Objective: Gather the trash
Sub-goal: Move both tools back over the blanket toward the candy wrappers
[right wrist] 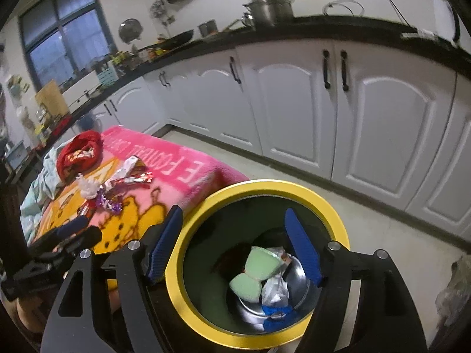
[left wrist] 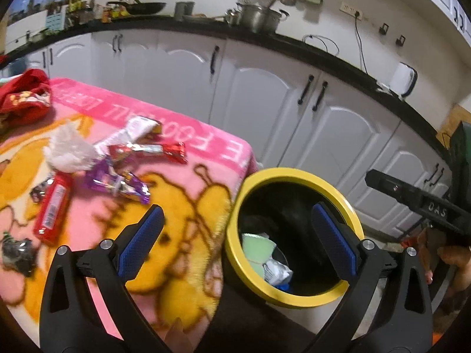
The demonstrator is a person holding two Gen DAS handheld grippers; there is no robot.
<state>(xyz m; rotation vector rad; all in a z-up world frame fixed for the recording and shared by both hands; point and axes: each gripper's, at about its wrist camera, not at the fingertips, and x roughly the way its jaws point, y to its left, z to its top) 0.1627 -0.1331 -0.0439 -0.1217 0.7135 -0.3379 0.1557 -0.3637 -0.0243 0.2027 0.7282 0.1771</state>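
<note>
Right tool (right wrist: 232, 244) spread above bin (right wrist: 329, 206)

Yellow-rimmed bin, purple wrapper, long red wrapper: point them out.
yellow-rimmed bin (right wrist: 294, 186), right wrist view, far rim.
purple wrapper (left wrist: 117, 184), left wrist view, its middle.
long red wrapper (left wrist: 53, 206), left wrist view, mid-length.

surface: pink cartoon blanket (left wrist: 206, 147), left of frame
on it: candy wrappers (left wrist: 117, 182), white tissue wad (left wrist: 69, 153), red cloth (left wrist: 25, 95) upper left
</note>
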